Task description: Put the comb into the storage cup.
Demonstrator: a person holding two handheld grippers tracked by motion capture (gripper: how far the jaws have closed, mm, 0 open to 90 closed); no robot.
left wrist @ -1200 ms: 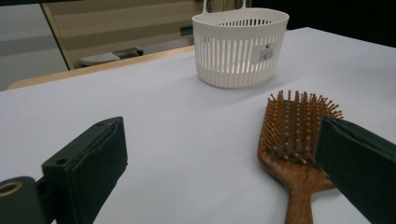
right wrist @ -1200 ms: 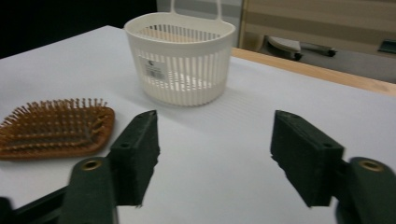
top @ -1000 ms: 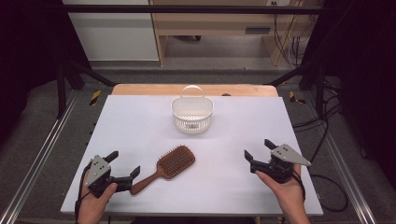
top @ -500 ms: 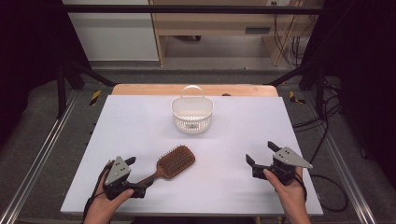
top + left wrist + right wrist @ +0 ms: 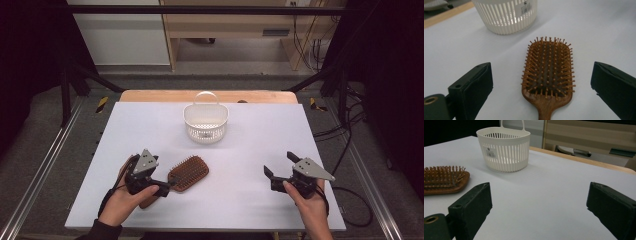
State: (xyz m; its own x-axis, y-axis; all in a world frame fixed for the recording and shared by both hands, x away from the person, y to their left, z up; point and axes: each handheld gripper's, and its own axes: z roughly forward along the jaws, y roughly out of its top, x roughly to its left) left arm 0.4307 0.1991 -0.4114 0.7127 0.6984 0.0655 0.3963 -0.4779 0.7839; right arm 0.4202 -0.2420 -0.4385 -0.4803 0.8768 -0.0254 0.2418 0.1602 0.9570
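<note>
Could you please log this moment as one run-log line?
left gripper: open, straddling hairbrush handle | right gripper: open, idle | basket: upright

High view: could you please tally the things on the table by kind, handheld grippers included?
Wooden hairbrush: 1
White slotted basket: 1
Grippers: 2, left gripper and right gripper, both open
Total: 4

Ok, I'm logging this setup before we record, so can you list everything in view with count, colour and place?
hairbrush: 1, brown wood, bristles up, near left of the table, between the left gripper's open jaws
basket: 1, white slatted with handle, far centre
table: 1, white top, wooden far edge
left gripper: 1, black, open, at the brush's handle
right gripper: 1, black, open, near right
hands: 2, one holding each gripper
</note>
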